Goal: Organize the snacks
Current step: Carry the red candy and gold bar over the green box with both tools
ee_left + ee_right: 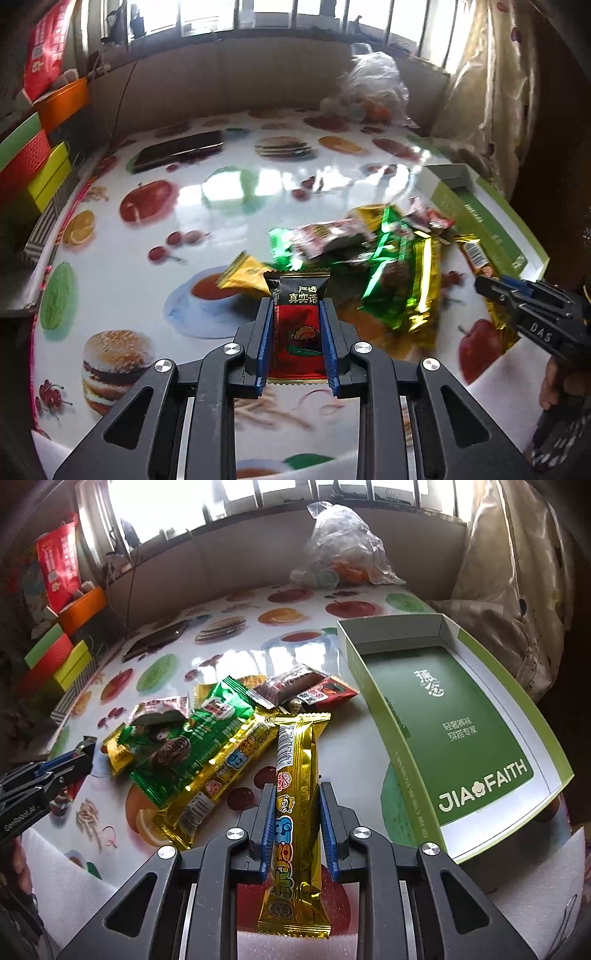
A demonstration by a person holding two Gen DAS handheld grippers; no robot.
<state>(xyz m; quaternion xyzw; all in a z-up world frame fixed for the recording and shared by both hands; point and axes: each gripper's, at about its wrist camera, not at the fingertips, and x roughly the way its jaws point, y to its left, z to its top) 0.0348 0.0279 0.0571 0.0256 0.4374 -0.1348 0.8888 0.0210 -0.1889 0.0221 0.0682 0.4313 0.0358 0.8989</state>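
While both grippers grip snacks, the scene reads:
Left gripper (297, 321): clamped on a red-and-black sachet (299, 317).
Right gripper (295, 805): clamped on a gold bar (295, 812).
Snack pile (207, 731): centre of table (147, 266).
Green box (454, 716): right, open.
Phone (179, 149): far left.
Plastic bag (340, 550): far edge.

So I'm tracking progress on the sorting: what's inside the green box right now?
The green box looks empty: only its printed green floor and white walls show, no snacks. The floor strip just behind its near left wall is hidden.
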